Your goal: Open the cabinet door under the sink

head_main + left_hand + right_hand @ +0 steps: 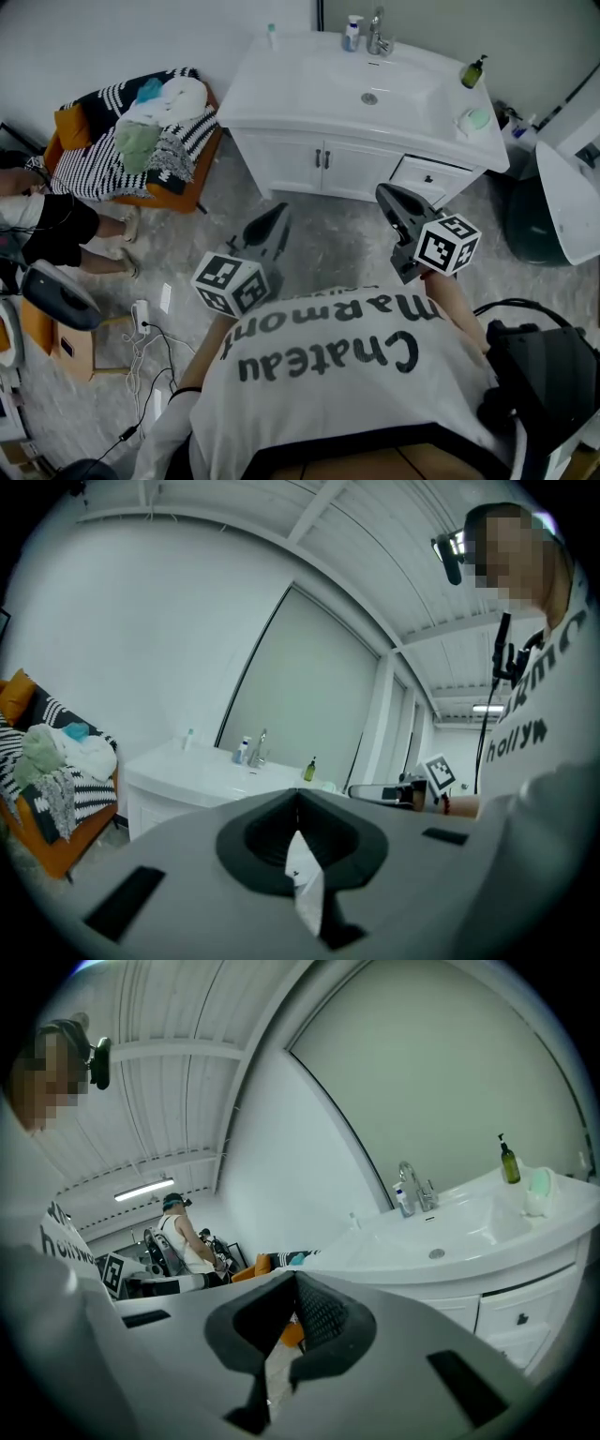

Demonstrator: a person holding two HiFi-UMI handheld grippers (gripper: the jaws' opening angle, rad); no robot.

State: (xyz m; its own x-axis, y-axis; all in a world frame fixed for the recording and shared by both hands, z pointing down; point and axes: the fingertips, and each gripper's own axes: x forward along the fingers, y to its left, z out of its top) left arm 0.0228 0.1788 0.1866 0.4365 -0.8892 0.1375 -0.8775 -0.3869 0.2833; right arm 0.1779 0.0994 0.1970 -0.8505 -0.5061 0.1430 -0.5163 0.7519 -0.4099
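- Head view: left gripper [277, 214] and right gripper [387, 194] are held out ahead of the torso. Both point at the white vanity [272, 103], with floor between and no contact.
- The cabinet doors [323, 167] under the sink basin [370, 92] are both flush shut, handles side by side at the centre seam. The seam lies ahead of the tips and between them. The right gripper lines up nearer the drawer [427, 176].
- Only this view shows the seated person's legs [94, 248] and the floor cables [150, 352].
- Left gripper view: jaws together, nothing in them. The vanity sits up-left of the tips. Its near corner shows, but the gripper body covers most of the front, so the doors can't be made out.
- This view also shows the right gripper's marker cube at right and the orange seat [66, 850] piled with laundry at left.
- Right gripper view: jaws together, empty. A door panel shows below the counter, right of the tips and apart from them, with the drawer knob further right.
- Only this view shows a standing person [183, 1237] in the background.
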